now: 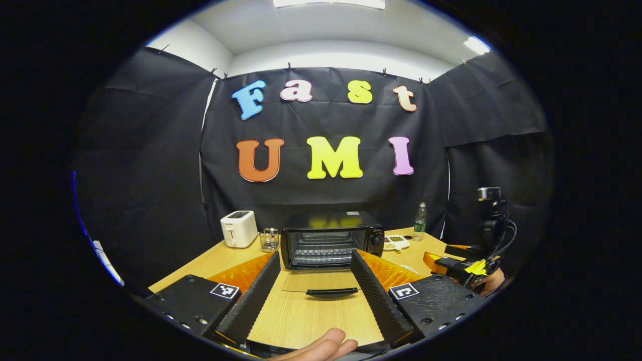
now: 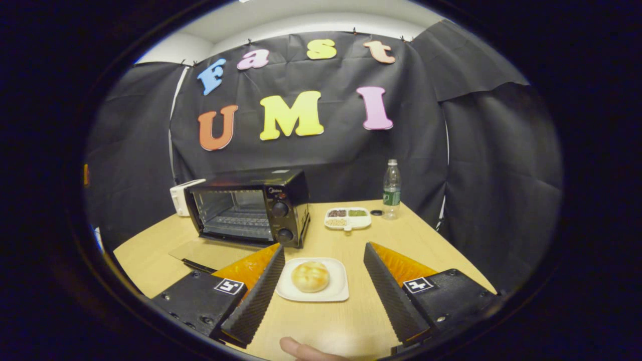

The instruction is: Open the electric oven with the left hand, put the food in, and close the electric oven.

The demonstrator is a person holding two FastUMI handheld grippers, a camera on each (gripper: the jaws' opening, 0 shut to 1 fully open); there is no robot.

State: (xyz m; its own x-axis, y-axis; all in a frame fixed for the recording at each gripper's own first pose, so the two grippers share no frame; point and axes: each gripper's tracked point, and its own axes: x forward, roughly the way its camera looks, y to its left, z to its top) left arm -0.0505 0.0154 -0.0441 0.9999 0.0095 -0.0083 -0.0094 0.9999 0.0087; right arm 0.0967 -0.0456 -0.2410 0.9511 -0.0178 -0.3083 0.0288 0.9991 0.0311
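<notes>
Currently the right gripper [image 2: 321, 291] is spread wide, fingers either side of a white square plate [image 2: 337, 293] holding a round golden bun [image 2: 310, 276], touching neither. Just beyond, left of the plate, the black electric oven [image 2: 251, 208] stands with its glass door [image 1: 321, 283] folded flat onto the wooden table [image 2: 401, 240], wire rack [image 1: 318, 252] bare. The left gripper [image 1: 313, 291] is likewise spread, flanking the door's black handle [image 1: 332, 292] without contact. A white divided snack tray [image 2: 348, 218] and clear plastic bottle [image 2: 391, 189] sit near the table's far edge.

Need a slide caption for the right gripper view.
Open right gripper frames the bun on its plate; oven door down.
</notes>
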